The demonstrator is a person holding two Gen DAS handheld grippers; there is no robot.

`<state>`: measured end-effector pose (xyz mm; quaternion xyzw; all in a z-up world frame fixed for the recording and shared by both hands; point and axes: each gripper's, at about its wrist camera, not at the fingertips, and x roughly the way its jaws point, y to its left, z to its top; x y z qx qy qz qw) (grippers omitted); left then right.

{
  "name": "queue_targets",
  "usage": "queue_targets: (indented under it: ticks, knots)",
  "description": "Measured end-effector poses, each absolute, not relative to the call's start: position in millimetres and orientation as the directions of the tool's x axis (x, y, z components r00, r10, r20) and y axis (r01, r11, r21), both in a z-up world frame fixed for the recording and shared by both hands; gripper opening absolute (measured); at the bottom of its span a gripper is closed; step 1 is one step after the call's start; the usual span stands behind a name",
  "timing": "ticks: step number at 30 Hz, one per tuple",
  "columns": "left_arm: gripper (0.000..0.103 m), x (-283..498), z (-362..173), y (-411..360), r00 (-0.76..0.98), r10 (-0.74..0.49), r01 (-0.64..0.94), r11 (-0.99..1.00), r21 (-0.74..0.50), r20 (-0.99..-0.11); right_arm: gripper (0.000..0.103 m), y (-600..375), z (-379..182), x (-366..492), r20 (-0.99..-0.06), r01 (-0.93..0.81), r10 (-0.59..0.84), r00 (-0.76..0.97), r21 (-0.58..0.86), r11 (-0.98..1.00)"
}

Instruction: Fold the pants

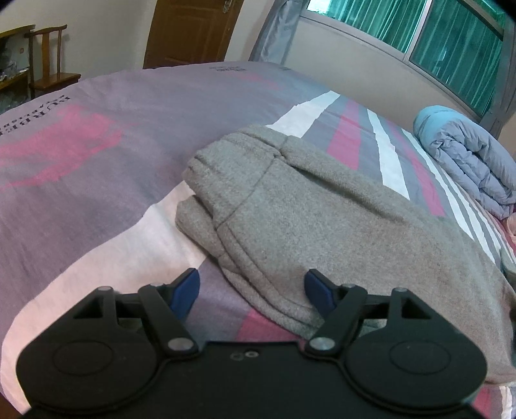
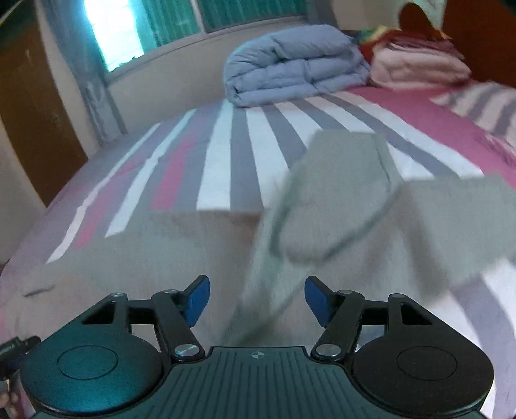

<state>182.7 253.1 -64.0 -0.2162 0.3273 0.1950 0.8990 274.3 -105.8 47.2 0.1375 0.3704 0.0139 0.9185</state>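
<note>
Grey fleece pants (image 1: 322, 219) lie folded in a thick stack on the striped bed sheet (image 1: 96, 161), waistband toward the far left. My left gripper (image 1: 253, 290) is open at the stack's near edge. Its right pad sits against the cloth and its left pad is over bare sheet. In the blurred right wrist view, the grey pants (image 2: 335, 193) show a leg end lying folded over the wider cloth. My right gripper (image 2: 257, 299) hovers open just above that cloth, with grey fabric beneath the gap but nothing pinched.
A rolled blue duvet (image 2: 296, 64) lies at the far side of the bed under the window (image 1: 451, 35). Folded pink blankets (image 2: 419, 64) and a striped pillow (image 2: 483, 103) sit at the head. A wooden chair (image 1: 48, 64) and door (image 1: 190, 29) stand beyond the bed.
</note>
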Motion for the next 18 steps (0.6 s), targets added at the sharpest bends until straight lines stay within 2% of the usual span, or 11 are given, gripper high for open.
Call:
queue_targets:
  ticks: [4, 9, 10, 11, 12, 14, 16, 18]
  knots:
    - [0.067, 182, -65, 256, 0.715, 0.199, -0.482, 0.835, -0.266, -0.67, 0.063, -98, 55, 316, -0.685, 0.055, 0.064, 0.726, 0.151, 0.987]
    - [0.067, 183, -64, 258, 0.715, 0.191, -0.476, 0.838, -0.267, -0.673, 0.061, -105, 24, 391, -0.787, 0.064, -0.033, 0.616, 0.009, 0.998]
    - [0.067, 183, -64, 258, 0.714, 0.191, -0.476, 0.838, -0.267, -0.674, 0.051, -115, 14, 398, -0.794, 0.062, -0.027, 0.607, 0.013, 0.998]
    - [0.067, 183, -64, 257, 0.713, 0.191, -0.478, 0.837, -0.268, -0.675, 0.008, -125, 12, 402, -0.803, 0.068, -0.009, 0.596, 0.039, 0.997]
    - [0.067, 183, -63, 257, 0.712, 0.192, -0.479, 0.836, -0.267, -0.676, 0.003, -141, 11, 403, -0.81, 0.091, 0.039, 0.585, 0.113, 0.989]
    - [0.068, 184, -63, 256, 0.71, 0.197, -0.481, 0.837, -0.261, -0.676, 0.003, -174, 31, 381, -0.729, 0.142, 0.089, 0.679, 0.249, 0.958]
    - [0.069, 184, -63, 254, 0.707, 0.202, -0.482, 0.838, -0.254, -0.678, 0.003, -195, 47, 334, -0.59, 0.133, 0.112, 0.799, 0.356, 0.925]
    - [0.069, 185, -63, 253, 0.704, 0.208, -0.482, 0.842, -0.243, -0.679, 0.003, -210, 36, 281, -0.472, 0.109, 0.14, 0.87, 0.461, 0.88]
